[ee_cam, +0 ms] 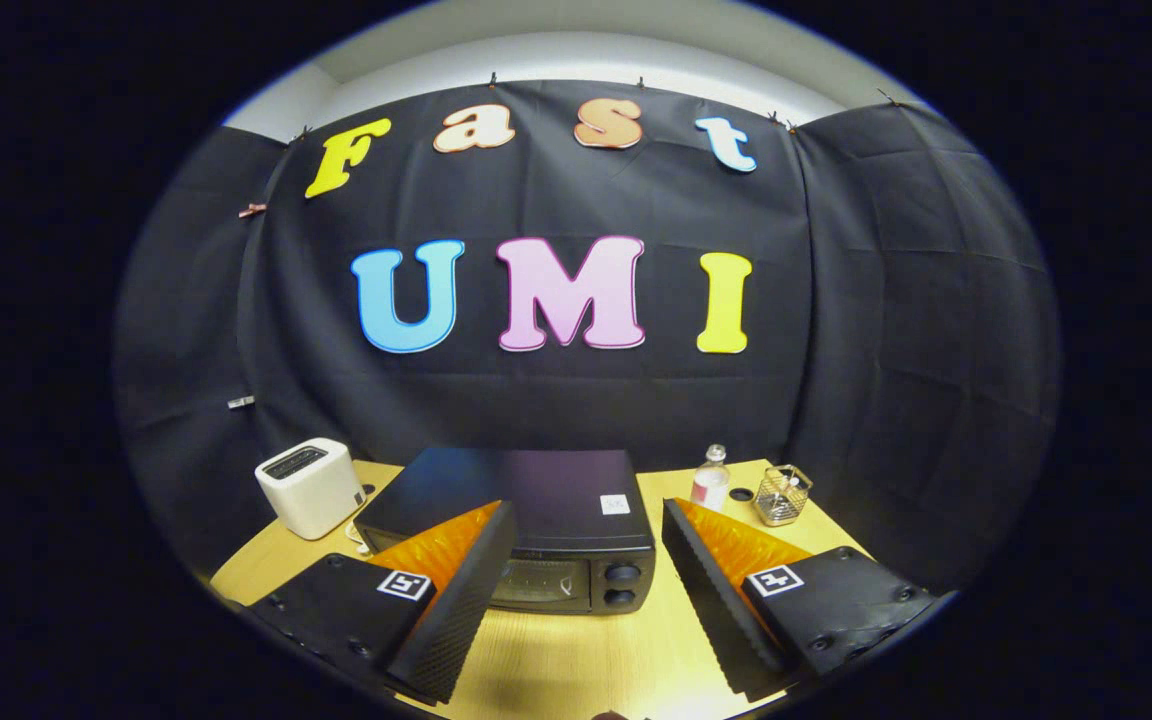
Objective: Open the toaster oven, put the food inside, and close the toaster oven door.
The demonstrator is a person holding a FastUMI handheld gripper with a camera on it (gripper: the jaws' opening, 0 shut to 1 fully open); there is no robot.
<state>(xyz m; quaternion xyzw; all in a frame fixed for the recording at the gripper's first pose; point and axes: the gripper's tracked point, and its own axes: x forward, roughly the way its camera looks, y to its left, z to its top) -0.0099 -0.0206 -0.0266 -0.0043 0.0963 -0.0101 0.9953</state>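
A: Nearest to us, our gripper [586, 600] has its fingers spread wide with nothing between them, just bare wooden table [576, 660] under the gap.

B: And just ahead of the fingers sits the toaster oven [536, 530], door shut, knobs facing us. We can't make out a handle from here, so we might hook the wrong edge and drag the whole oven back instead of opening it.

A: We also can't tell where the food is; the task stalls without it.

B: Beyond, the white toaster [309, 487] stands to one side, and the bottle [710, 480] and wire basket [781, 495] to the other. A wide swing could topple that bottle.
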